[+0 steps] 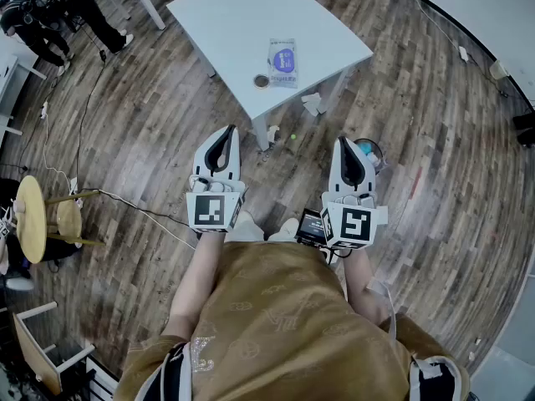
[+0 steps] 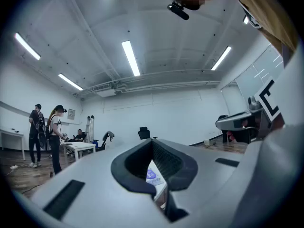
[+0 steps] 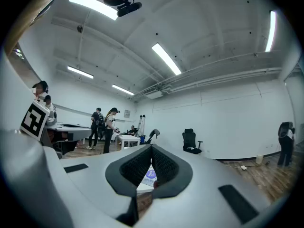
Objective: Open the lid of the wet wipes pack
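The wet wipes pack point(image 1: 282, 63), pale with a blue label, lies flat on the white table point(image 1: 242, 15) some way ahead of me. Beside it on the tabletop sits a small round brown object point(image 1: 262, 81). My left gripper point(image 1: 226, 130) and right gripper point(image 1: 347, 140) are held side by side over the wooden floor, well short of the table, both shut with nothing in them. Through the gap in its jaws, the left gripper view shows the pack point(image 2: 153, 176) far off past the left gripper point(image 2: 153, 144). The right gripper view shows the pack point(image 3: 150, 176) the same way beyond the right gripper point(image 3: 152, 148).
Crumpled white paper point(image 1: 311, 103) and a small green ball point(image 1: 292, 138) lie on the floor by the table leg. A round bin point(image 1: 370, 151) stands near my right gripper. A wooden stool point(image 1: 33, 217) and cables point(image 1: 125, 207) are at left. People point(image 1: 33, 19) stand at the far left.
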Tool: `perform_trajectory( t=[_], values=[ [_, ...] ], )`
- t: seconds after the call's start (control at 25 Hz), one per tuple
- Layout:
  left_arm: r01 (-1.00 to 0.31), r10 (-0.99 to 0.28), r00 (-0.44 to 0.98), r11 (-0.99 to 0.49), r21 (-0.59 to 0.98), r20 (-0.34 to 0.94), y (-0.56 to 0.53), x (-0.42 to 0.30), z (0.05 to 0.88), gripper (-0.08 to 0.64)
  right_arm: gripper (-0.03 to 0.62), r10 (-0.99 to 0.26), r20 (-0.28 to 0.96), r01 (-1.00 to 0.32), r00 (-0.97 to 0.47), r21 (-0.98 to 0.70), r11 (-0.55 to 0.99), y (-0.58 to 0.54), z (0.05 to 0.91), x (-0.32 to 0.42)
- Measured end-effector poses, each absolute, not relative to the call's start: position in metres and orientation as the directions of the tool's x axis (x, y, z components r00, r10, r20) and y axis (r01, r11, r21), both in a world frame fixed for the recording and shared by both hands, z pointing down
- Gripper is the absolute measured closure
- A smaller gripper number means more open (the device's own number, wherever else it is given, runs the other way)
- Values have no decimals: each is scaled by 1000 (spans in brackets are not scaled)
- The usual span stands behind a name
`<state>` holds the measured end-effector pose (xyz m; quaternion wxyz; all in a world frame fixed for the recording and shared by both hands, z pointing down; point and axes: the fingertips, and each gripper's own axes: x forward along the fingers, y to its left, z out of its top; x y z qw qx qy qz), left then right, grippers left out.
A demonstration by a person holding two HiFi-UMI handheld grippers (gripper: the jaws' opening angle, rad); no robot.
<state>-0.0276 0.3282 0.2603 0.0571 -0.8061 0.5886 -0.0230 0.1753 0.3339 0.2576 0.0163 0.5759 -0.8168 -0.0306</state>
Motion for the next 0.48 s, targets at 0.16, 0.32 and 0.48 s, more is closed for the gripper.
perform_trajectory(
  t=[0.16, 0.32, 0.48],
  values=[
    [-947, -952, 303, -298, -118, -30, 328, -29, 261, 558, 583, -945, -7, -943, -328, 68, 327, 335, 259, 178],
    [-948, -952, 303, -298, -111, -31, 319, -29, 263, 558, 583, -946, -4, -944, -324, 66, 323, 327, 262, 179],
    [-948, -951, 307, -303, -99, -32, 298, -31, 267, 558, 583, -947, 5, -946, -320, 61, 320, 309, 265, 173]
  ],
)
